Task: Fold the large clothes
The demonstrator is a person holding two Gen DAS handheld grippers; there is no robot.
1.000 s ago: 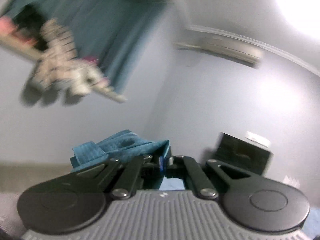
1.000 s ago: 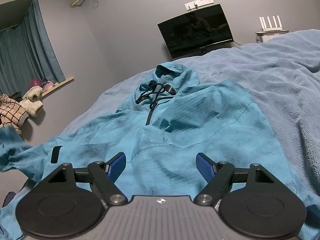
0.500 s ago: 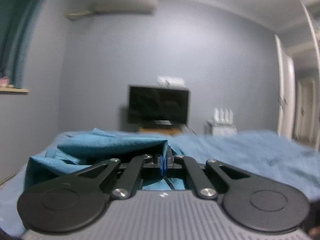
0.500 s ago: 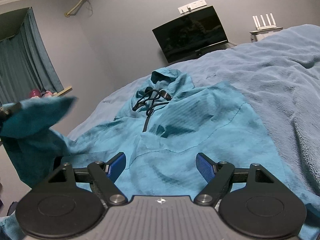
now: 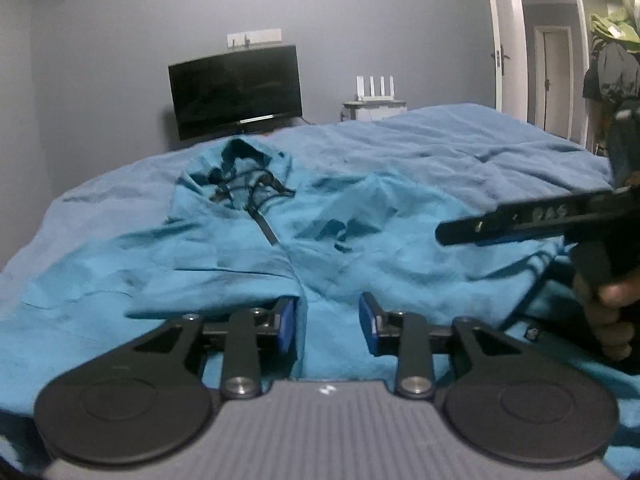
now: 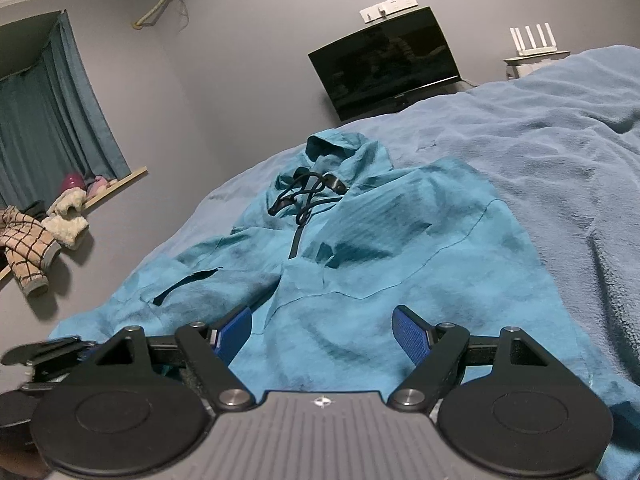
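A teal hoodie (image 5: pixel 248 256) with black drawcords lies front up on the bed, hood pointing to the far wall; it also shows in the right wrist view (image 6: pixel 380 248). A sleeve (image 5: pixel 224 284) is folded across its body. My left gripper (image 5: pixel 327 322) is open and empty, low over the hoodie's near part, its left finger at the folded sleeve's edge. My right gripper (image 6: pixel 322 328) is open and empty above the hem. It shows from the side at the right of the left wrist view (image 5: pixel 520 220).
A blue blanket (image 6: pixel 560 128) covers the bed. A dark monitor (image 5: pixel 236 90) and a white router (image 5: pixel 374 88) stand by the far wall. A doorway (image 5: pixel 552 72) is at right. Curtains (image 6: pixel 44 120) and soft toys (image 6: pixel 40 232) are at left.
My left gripper swung the sleeve over onto the hoodie's body, came down and opened, letting the cloth go. The right gripper stayed open and shifted slightly.
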